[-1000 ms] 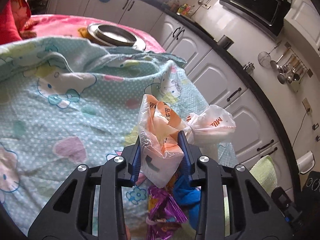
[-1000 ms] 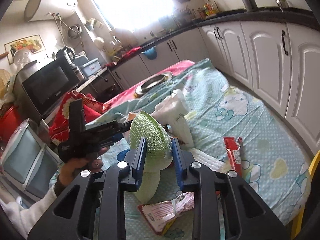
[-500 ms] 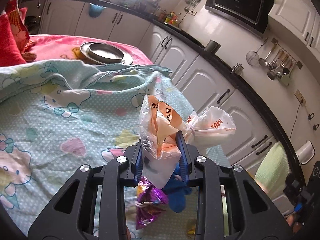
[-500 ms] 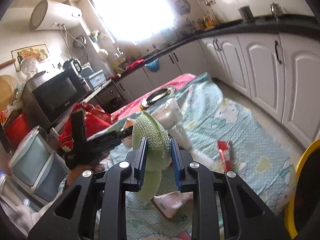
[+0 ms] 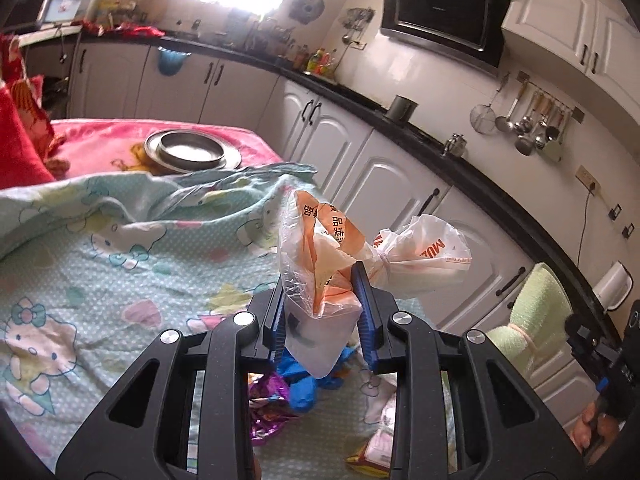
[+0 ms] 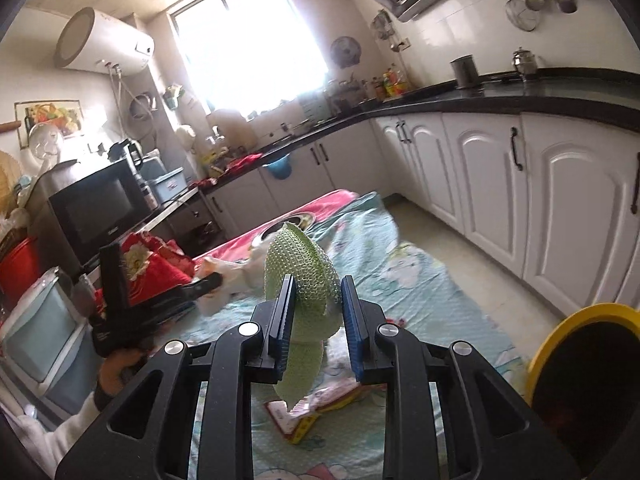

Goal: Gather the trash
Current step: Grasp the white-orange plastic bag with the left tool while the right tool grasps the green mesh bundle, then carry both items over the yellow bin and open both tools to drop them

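My left gripper [image 5: 320, 312] is shut on a knotted white and orange plastic bag [image 5: 320, 256] and holds it above the Hello Kitty blanket [image 5: 100, 272]. A purple wrapper [image 5: 266, 404], a blue scrap [image 5: 304, 384] and a pink packet [image 5: 378, 446] lie on the blanket below it. My right gripper [image 6: 318, 310] is shut on a green foam net [image 6: 298, 270], held high above the blanket [image 6: 416, 280]. The net and the right gripper also show in the left wrist view [image 5: 528, 320] at the right. A pink packet [image 6: 308, 412] lies under the right gripper.
A yellow-rimmed bin [image 6: 584, 384] stands at the lower right of the right wrist view. A metal dish [image 5: 192, 152] sits on the pink cloth at the back. White kitchen cabinets [image 6: 500, 184] line the right side. A microwave [image 6: 92, 208] and a red cushion [image 6: 152, 268] are at the left.
Both grippers have risen higher above the blanket with their loads still held. The right wrist view has swung so the yellow-rimmed bin now shows.
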Demonstrator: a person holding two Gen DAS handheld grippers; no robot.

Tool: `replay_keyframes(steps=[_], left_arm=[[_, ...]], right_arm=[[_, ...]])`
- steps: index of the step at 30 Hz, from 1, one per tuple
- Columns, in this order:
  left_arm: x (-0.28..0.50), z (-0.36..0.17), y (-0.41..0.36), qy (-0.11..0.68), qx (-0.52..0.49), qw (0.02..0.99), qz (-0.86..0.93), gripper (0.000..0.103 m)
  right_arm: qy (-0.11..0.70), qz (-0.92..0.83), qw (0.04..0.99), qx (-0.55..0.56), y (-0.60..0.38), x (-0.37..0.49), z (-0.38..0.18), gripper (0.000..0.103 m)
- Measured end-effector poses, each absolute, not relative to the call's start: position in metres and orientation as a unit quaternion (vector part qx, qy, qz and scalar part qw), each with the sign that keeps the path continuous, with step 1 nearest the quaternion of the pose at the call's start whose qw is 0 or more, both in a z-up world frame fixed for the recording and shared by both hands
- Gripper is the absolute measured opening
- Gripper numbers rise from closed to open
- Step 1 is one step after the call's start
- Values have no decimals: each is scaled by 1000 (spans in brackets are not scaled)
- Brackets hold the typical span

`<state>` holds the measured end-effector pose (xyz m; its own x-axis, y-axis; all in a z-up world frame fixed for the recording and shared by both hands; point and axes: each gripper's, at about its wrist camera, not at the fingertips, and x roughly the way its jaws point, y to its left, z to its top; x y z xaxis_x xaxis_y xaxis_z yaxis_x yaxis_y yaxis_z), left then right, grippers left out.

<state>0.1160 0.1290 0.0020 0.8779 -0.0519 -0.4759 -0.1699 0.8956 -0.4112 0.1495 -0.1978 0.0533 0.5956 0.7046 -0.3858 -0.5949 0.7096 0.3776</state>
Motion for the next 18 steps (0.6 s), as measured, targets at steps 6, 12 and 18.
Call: replay_keyframes(steps=[6,12,18], left_arm=[[118,6,103,246,-199,949,19,22],[125,5,74,257,-177,950,-1,22],[135,3,45,265,-151,952,-17,22]], right_arm=[[249,338,902,104,-223,150,57,22],[243,312,913,105,-247,150,58,22],[237,281,924,105,-273,147,56,22]])
